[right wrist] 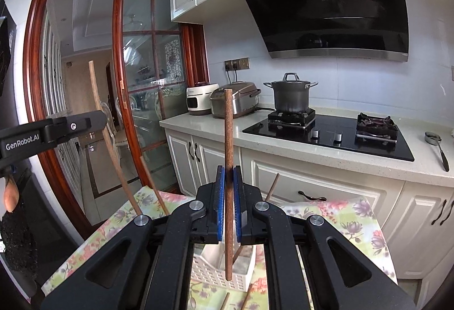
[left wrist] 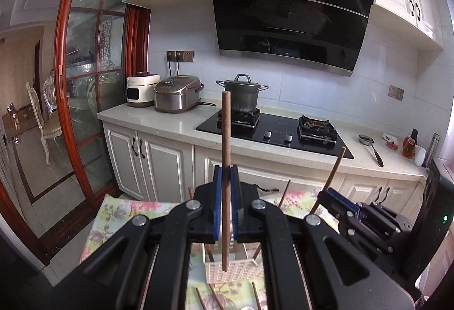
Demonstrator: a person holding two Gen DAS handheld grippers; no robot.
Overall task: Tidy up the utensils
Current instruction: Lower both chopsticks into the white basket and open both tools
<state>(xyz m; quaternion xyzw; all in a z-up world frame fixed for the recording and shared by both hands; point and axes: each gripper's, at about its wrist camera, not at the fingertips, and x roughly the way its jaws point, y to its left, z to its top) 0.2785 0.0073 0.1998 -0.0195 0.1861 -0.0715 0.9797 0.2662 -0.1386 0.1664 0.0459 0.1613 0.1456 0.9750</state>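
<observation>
Jaws of the left gripper (left wrist: pixel 226 168) clamped on an upright chopstick (left wrist: pixel 226 139), right gripper (right wrist: pixel 229 169) clamped on another chopstick (right wrist: pixel 228 139) (also upright), both above a white basket (right wrist: pixel 221 278) on a floral cloth (right wrist: pixel 354 225), loose chopsticks around.

A: We note the brown chopstick (left wrist: pixel 226 139) between the blue pads (left wrist: pixel 218 196) of the black left claw (left wrist: pixel 226 171).

B: We add a floral cloth (right wrist: pixel 354 222) in pink, purple and pale green, and a white slotted basket (right wrist: pixel 215 278).
</observation>
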